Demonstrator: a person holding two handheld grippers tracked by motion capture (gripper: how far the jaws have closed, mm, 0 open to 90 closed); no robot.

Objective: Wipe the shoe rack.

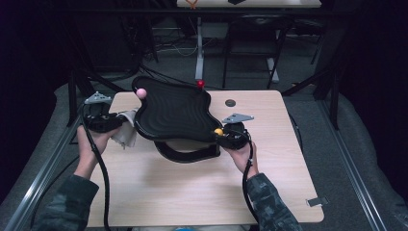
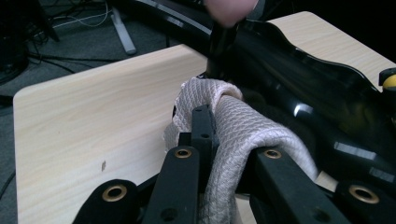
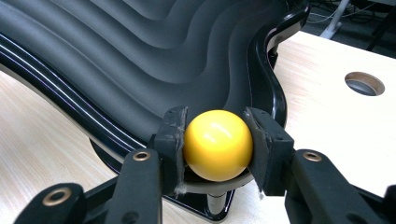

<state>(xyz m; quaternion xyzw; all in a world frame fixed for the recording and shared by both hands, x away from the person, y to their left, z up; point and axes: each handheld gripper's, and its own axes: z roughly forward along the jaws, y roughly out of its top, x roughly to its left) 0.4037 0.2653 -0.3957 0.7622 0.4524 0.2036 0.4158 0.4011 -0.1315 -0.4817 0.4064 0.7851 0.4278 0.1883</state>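
no readable text, labels, numbers, signs anywhere

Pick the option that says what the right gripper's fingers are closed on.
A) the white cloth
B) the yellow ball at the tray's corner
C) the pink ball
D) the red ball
B: in the right gripper view the fingers press both sides of the yellow ball at the corner of the black wavy tray; the white cloth sits in the left gripper.

The pink ball (image 2: 229, 9) is blurred and cut by the left gripper view's top edge, its post (image 2: 219, 51) blurred.
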